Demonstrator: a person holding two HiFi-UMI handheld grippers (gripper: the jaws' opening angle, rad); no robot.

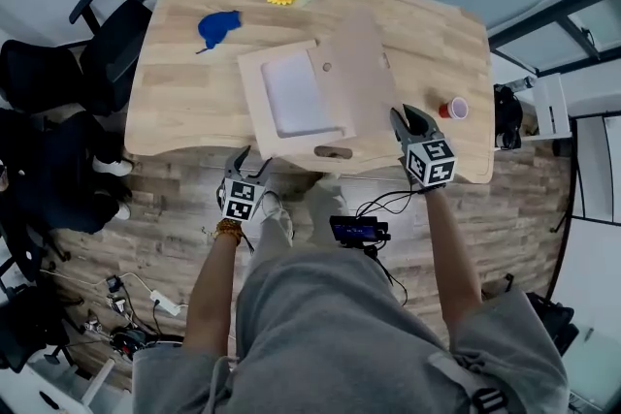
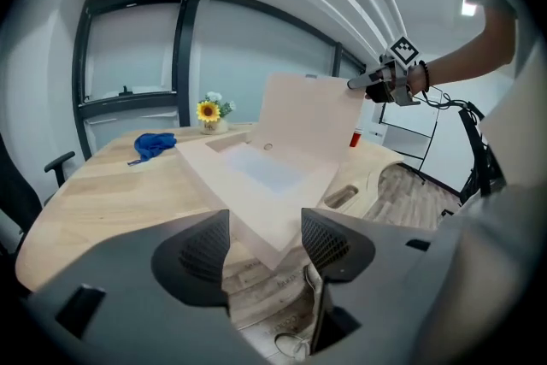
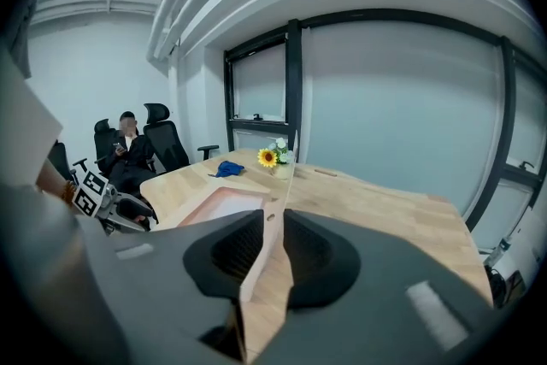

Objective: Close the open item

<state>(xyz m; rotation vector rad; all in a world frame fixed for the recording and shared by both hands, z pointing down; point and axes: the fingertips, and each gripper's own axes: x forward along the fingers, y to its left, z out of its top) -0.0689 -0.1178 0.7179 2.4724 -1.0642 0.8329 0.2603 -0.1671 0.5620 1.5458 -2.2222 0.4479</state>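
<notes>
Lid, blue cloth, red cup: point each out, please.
lid (image 1: 361,78): head view, middle of its raised panel.
blue cloth (image 1: 219,26): head view, centre of the bunched fabric.
red cup (image 1: 456,108): head view, its open mouth.

Straight ahead of the left gripper's (image 1: 252,160) spread jaws, the near corner of the wooden box (image 1: 260,102) at the table's (image 1: 184,102) edge blocks a forward pass. To that gripper's left, bare tabletop lies free up to the blue cloth (image 1: 219,26). The raised lid (image 1: 354,63) walls off the right gripper's (image 1: 408,119) left side, a red cup (image 1: 454,109) stands near its right, and open table runs ahead of it.
</notes>
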